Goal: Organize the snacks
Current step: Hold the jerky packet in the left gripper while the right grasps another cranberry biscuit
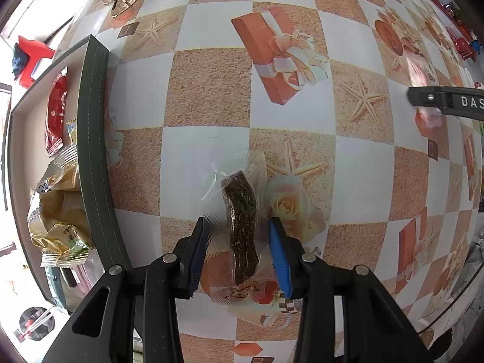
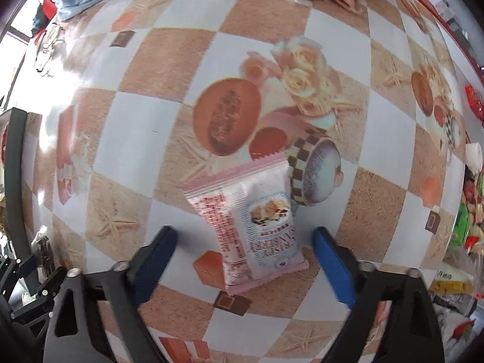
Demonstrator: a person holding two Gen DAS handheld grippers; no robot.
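Two snack packets are being picked off the patterned checkered worktop (image 1: 211,90) at once, one per hand, for sorting into the dark green rectangular tray with a pale lining (image 1: 92,139).

The left tongs (image 1: 242,248) point down over a clear plastic sachet holding a dark brown dried strip (image 1: 242,230). The blue pads stand on either side of it; the sachet's clear edges reach them, but the jaws are partly open and do not appear to pinch the strip itself. The tray lies close on the left of this view, already holding a red packet (image 1: 56,112) and several yellow-green wrapped snacks (image 1: 60,211).

The right tongs (image 2: 245,260) are open around a pink-and-white pillow packet printed with a biscuit picture (image 2: 251,227), which lies flat on the worktop with clear gaps to both pads. More snacks wait at the right edge of that view.

The step in hand looks like the grasp itself. Next, each pair probably needs to close squarely on its packet's middle before lifting. The slippery sachet could slide, and the puffy packet may squash or pop sideways if squeezed off-centre.
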